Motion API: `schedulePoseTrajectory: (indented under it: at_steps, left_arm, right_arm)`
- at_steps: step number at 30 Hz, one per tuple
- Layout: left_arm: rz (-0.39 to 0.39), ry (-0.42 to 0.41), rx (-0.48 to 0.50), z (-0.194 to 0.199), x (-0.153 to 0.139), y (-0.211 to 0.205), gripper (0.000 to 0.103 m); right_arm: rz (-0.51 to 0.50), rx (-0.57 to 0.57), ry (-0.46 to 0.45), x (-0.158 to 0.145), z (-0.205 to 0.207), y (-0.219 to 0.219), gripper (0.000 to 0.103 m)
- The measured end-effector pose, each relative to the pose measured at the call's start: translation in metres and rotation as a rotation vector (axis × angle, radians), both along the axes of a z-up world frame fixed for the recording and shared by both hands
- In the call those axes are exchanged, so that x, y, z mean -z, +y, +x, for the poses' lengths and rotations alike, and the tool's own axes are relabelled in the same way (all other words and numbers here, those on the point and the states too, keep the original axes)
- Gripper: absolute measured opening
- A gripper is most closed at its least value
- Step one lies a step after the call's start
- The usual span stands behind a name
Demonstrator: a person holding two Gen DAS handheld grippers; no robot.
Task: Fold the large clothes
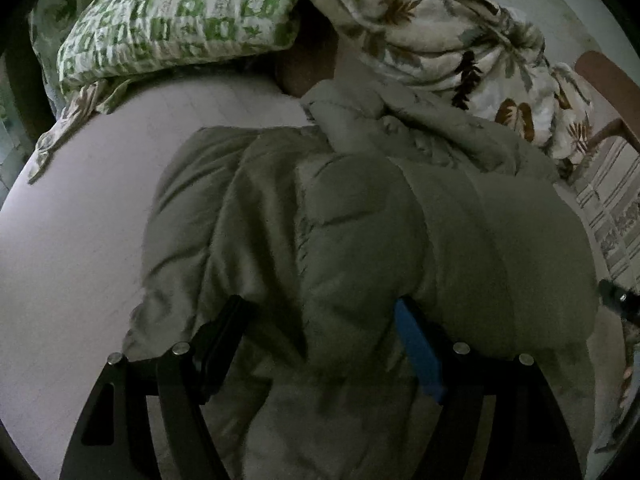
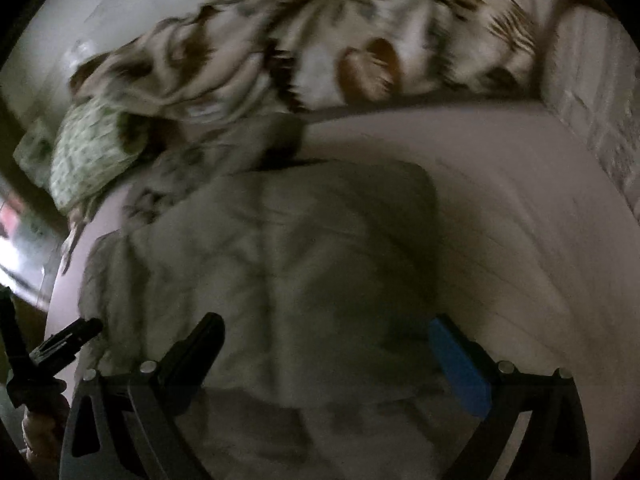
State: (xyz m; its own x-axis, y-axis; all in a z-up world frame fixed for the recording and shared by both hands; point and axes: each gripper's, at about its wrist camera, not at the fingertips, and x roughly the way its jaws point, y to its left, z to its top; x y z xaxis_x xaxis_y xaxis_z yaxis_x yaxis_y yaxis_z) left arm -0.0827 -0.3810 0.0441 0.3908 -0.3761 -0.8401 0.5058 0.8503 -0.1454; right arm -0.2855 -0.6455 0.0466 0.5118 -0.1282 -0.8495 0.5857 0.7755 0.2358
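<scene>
Left wrist view shows the left gripper (image 1: 320,320) with a thick fold of the grey-green padded jacket (image 1: 360,220) bulging between its fingers, clamped on it; bare bed sheet (image 1: 72,240) lies open to the left. Right wrist view, blurred, has the right gripper (image 2: 324,344) spread wide above the jacket's near edge, gripping nothing, bare sheet to its right, the leaf-print blanket (image 2: 320,40) bunched along the far edge.

Both views are dim and grainy, with dark fisheye corners bending the edges. The left wrist view is fairly sharp; the right wrist view is smeared by motion blur, worst on the patterned blanket (image 2: 320,40) far beyond the jaws. Soft shadow pools on the jacket (image 1: 340,220) between the jaws.
</scene>
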Motion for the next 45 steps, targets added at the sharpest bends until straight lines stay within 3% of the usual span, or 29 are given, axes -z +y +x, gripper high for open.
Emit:
schedulePoseTrajectory:
  at_steps: [1, 2, 4, 7, 9, 14, 16, 20, 24, 28, 29, 32, 35, 39, 45]
  left_arm:
    - [-0.006, -0.021, 0.011, 0.0, -0.001, -0.003, 0.065]
    - [-0.012, -0.026, 0.046, -0.001, 0.0, -0.01, 0.038]
    - [0.019, -0.031, 0.048, -0.002, 0.002, -0.016, 0.036]
    - [-0.003, -0.039, 0.043, 0.001, -0.006, -0.011, 0.017]
    - [-0.039, -0.044, 0.039, 0.004, -0.019, 0.0, 0.015]
    - [-0.085, -0.073, 0.026, 0.012, -0.053, 0.043, 0.015]
    - [-0.064, -0.012, 0.072, 0.013, -0.048, 0.048, 0.015]
    - [0.074, -0.015, 0.107, 0.006, -0.017, 0.042, 0.017]
    - [0.091, -0.014, 0.08, 0.01, 0.007, 0.043, 0.022]
    - [0.095, -0.036, 0.088, 0.009, 0.004, 0.038, 0.023]
    - [0.09, -0.046, 0.085, 0.007, -0.001, 0.04, 0.033]
    - [0.1, -0.1, 0.034, 0.0, -0.016, 0.055, 0.063]
    - [0.032, -0.132, 0.003, -0.002, -0.04, 0.069, 0.064]
    - [-0.05, -0.105, -0.029, 0.009, -0.063, 0.069, 0.067]
    - [-0.018, -0.063, 0.008, 0.043, -0.067, 0.007, 0.068]
  right_arm:
    - [0.011, 0.014, 0.004, 0.007, 0.0, -0.006, 0.103]
    - [0.021, 0.028, 0.011, 0.015, 0.001, -0.012, 0.103]
    - [0.04, 0.035, 0.01, 0.023, -0.002, -0.021, 0.103]
    - [0.061, 0.036, 0.005, 0.032, 0.001, -0.023, 0.103]
    - [0.067, 0.025, 0.0, 0.031, 0.005, -0.018, 0.103]
    - [0.043, -0.046, -0.006, 0.019, 0.01, 0.002, 0.103]
    - [0.041, -0.072, -0.013, 0.014, 0.013, 0.011, 0.103]
    - [0.009, -0.114, 0.003, 0.012, 0.022, 0.028, 0.103]
    - [0.004, -0.154, 0.117, 0.043, 0.034, 0.041, 0.103]
    - [-0.023, -0.183, 0.138, 0.05, 0.036, 0.044, 0.103]
    - [-0.014, -0.181, 0.144, 0.047, 0.036, 0.043, 0.103]
    - [-0.014, -0.186, 0.114, 0.027, 0.036, 0.041, 0.103]
    - [-0.019, -0.18, 0.054, 0.003, 0.036, 0.037, 0.103]
    - [0.005, -0.153, -0.012, -0.021, 0.046, 0.026, 0.103]
    - [0.047, -0.104, -0.08, -0.034, 0.082, 0.014, 0.103]
